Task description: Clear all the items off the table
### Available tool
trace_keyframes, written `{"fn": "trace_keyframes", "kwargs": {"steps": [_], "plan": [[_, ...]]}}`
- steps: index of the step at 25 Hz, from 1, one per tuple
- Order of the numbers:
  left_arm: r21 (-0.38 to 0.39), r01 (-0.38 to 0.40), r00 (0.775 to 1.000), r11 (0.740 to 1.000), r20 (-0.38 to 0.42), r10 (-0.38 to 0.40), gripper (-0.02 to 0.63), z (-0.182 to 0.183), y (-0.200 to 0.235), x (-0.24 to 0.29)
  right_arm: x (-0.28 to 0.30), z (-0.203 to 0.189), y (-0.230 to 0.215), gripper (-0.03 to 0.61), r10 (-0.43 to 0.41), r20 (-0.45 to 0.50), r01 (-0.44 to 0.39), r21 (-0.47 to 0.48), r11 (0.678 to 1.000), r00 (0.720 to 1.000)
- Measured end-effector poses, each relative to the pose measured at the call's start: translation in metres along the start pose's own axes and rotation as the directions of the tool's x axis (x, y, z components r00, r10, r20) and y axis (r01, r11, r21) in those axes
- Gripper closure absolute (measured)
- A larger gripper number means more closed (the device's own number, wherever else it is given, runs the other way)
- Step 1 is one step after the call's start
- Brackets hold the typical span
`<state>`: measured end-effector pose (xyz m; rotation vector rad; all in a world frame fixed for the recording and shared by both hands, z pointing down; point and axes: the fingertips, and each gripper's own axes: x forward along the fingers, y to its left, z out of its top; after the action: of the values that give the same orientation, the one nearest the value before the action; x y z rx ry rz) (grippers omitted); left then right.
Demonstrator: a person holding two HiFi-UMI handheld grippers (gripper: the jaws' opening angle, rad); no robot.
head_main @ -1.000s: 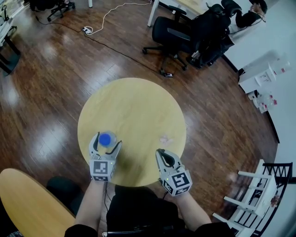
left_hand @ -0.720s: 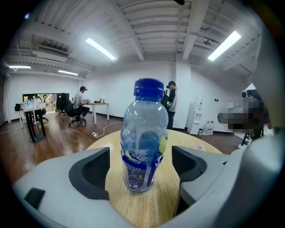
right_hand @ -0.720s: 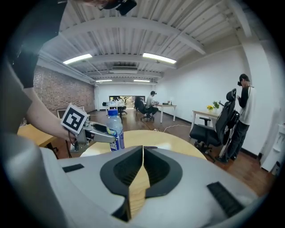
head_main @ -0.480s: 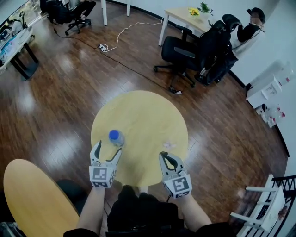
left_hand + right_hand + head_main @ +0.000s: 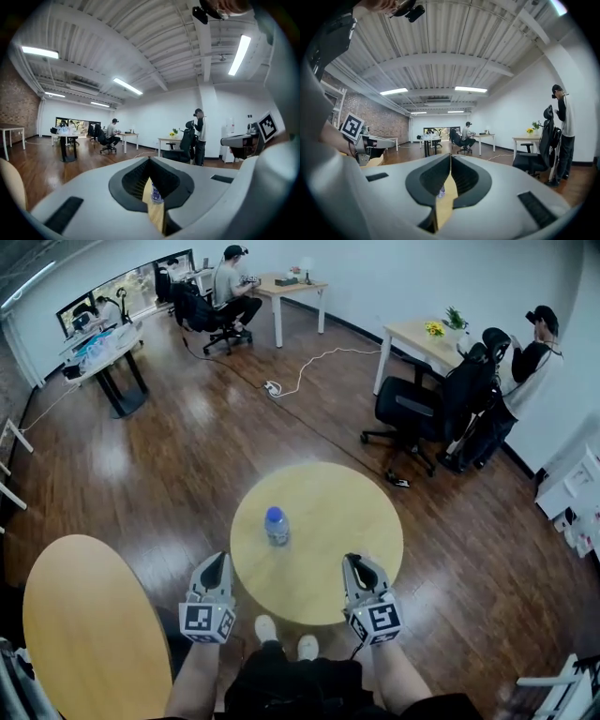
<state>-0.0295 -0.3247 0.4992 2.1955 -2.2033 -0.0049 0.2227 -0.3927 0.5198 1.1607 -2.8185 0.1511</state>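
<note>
At bottom edge of head view: forearms (image 5: 195, 676) cut off. Label of bottle (image 5: 276, 525) too small to read; in both gripper views only sliver behind meeting jaw tips. Left of centre on round table (image 5: 347, 521): upright, clear body, blue cap. Lower left: left gripper (image 5: 217, 562), jaws just closed together, nothing between. Lower right: right gripper (image 5: 357, 562), jaws together, empty. Both apart from bottle.

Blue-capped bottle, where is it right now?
In the head view the bottle stands upright on the round table, left of its middle, beyond the left gripper, whose empty jaws have just closed.
</note>
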Motion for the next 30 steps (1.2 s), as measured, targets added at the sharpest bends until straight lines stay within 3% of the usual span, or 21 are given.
{"fn": "trace_keyframes", "kwargs": {"steps": [6,13,20,30], "plan": [[-0.019,-0.114,0.992,0.993,0.046,0.114,0.612,0.013,0.031,-0.067,0.005,0.016,0.021,0.577,0.052,0.045,-0.052,0.011,0.999,0.998],[-0.107,-0.198,0.972,0.974,0.107,0.209,0.612,0.026,0.086,-0.139,0.003,0.030,0.055,0.578,0.044,0.068,-0.050,0.088,0.995,0.997],[-0.138,-0.199,0.965,0.970,0.146,0.219,0.612,0.037,0.125,-0.171,0.007,0.033,0.093,0.578,0.035,0.082,-0.045,0.117,0.992,0.996],[-0.147,-0.201,0.965,0.969,0.141,0.221,0.612,0.028,0.137,-0.183,0.003,0.023,0.105,0.578,0.016,0.068,-0.024,0.124,0.992,0.998]]}}
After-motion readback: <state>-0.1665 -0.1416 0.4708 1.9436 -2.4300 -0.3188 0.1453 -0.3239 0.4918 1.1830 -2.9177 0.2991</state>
